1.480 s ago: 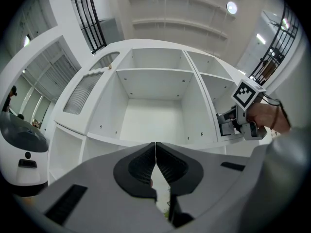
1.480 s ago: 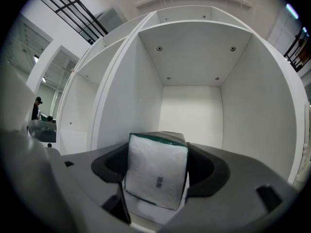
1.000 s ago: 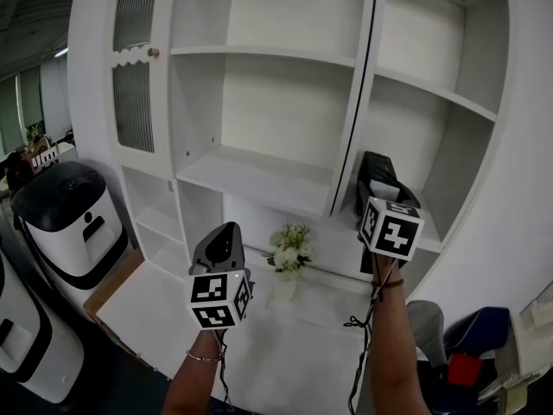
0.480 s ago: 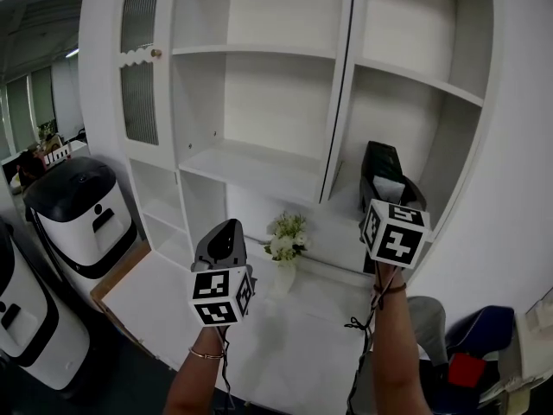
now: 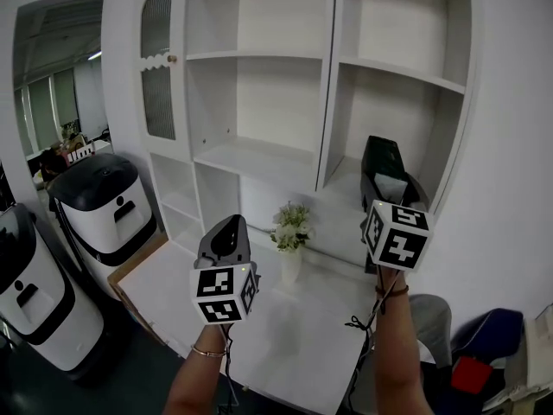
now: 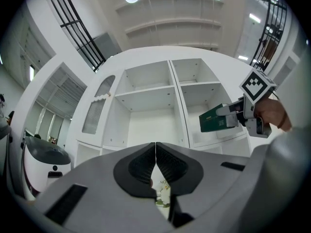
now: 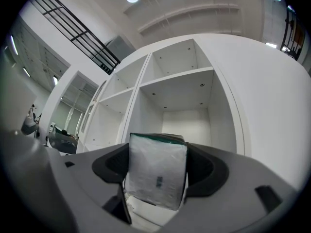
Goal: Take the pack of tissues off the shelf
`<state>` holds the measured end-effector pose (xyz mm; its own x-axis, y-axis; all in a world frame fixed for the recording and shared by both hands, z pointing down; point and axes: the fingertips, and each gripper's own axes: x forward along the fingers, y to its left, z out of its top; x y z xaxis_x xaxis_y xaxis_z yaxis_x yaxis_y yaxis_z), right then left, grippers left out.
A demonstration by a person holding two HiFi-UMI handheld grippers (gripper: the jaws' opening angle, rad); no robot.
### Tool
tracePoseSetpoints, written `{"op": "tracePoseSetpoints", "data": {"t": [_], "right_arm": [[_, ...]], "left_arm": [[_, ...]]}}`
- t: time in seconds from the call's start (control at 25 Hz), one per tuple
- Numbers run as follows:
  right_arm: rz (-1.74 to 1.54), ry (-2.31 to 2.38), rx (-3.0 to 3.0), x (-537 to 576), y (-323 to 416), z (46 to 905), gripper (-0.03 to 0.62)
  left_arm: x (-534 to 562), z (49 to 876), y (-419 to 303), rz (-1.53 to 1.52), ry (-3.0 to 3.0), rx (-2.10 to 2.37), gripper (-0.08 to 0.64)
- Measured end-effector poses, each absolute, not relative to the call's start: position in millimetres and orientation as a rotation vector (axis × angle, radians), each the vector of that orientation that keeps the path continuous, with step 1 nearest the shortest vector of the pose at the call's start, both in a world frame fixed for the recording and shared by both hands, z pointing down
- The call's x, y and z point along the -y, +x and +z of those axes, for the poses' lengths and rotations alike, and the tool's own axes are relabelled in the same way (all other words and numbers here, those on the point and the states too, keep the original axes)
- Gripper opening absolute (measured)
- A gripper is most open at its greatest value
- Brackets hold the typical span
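1. Closest in: the left gripper [image 6: 155,159] just hangs at chest height with its jaws pressed together and nothing between them. It's not doing any work here.
2. The right gripper [image 7: 156,169] is clamped on the pack of tissues [image 7: 156,176], jaws set fairly wide, one pad on each long side. Same grip as a second ago, no slipping that I can see.
3. What changed: in the head view the whole scene has swung and backed off a bit. The shelf unit [image 5: 259,158] now sits straighter and a little farther away, and more of the room at the left shows, including the white and black machine [image 5: 104,206]. Both grippers stay in about the same spot in view. I'd say the person is stepping back with the pack, so the job is basically done.
4. Where the pack is: held in the air in front of the lower right compartment, above its board and not resting on it. From the left gripper view I can't tell whether its far end has fully cleared the opening.
5. Orientation: its long axis runs along the jaws, roughly level, pointing away from the person toward the shelf. The white short end faces back at the right gripper's camera and a green face is up.
6. Farther off: a vase of flowers [image 5: 291,232] stands on the white counter [image 5: 294,335] under the shelves, well clear of the pack. The other compartments look bare.
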<state>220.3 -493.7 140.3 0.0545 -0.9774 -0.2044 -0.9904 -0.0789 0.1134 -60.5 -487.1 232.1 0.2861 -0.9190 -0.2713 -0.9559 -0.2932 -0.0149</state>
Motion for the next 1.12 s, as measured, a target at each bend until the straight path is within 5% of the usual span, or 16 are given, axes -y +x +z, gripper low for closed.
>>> {"op": "tracePoseSetpoints", "data": {"t": [1.12], "right_arm": [[0.464,-1.577,-2.313,433.0,105.3,133.6,0.337]], "left_arm": [[418.3,250.4,-134.7,0.229,-2.099,-2.059,0.020]]}}
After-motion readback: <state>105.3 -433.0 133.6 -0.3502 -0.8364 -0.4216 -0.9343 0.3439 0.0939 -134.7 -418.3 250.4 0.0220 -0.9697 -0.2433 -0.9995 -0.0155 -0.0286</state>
